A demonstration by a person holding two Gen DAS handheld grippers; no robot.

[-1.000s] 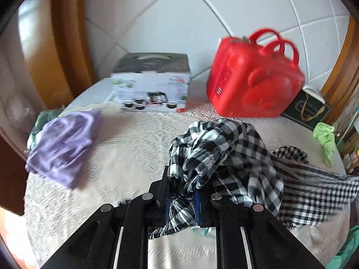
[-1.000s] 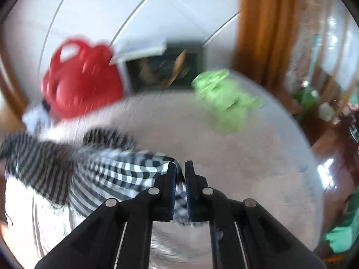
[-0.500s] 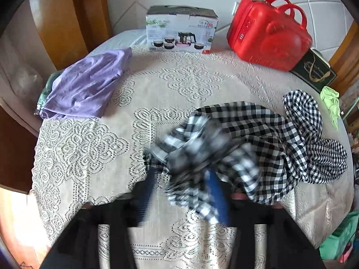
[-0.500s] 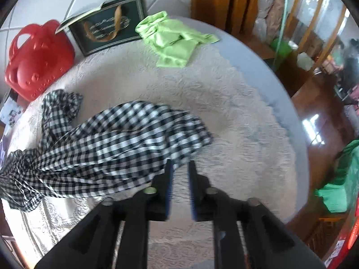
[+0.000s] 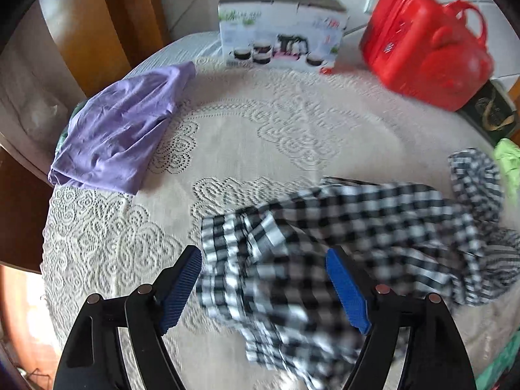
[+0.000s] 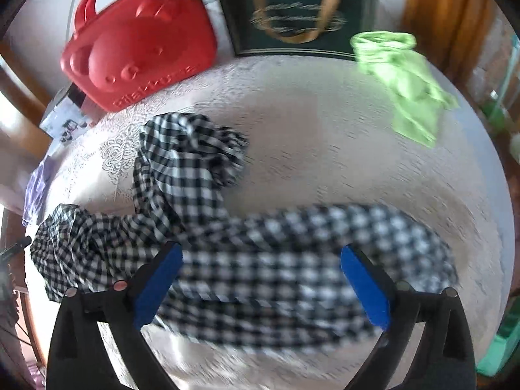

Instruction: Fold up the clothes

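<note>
1. Two grippers over one checked shirt (image 5: 341,247), and both are wide apart: the left gripper (image 5: 263,289) and the right gripper (image 6: 260,282) each have blue pads splayed, holding nothing.
2. The shirt lies in a loose, rumpled band across the lace tablecloth (image 5: 247,136), one bunched end twisted up toward the red case (image 6: 136,45).
3. It looks like the spreading stage, I'd say; no fold made yet.
4. To do it well: pick two true edges, a hem or a shoulder, not a handful of the middle.
5. Pinch single layers, pull the ends apart until the checks lie flat.
6. Keep clear of the purple garment (image 5: 120,130) and the green cloth (image 6: 406,81); both sit well apart.
</note>
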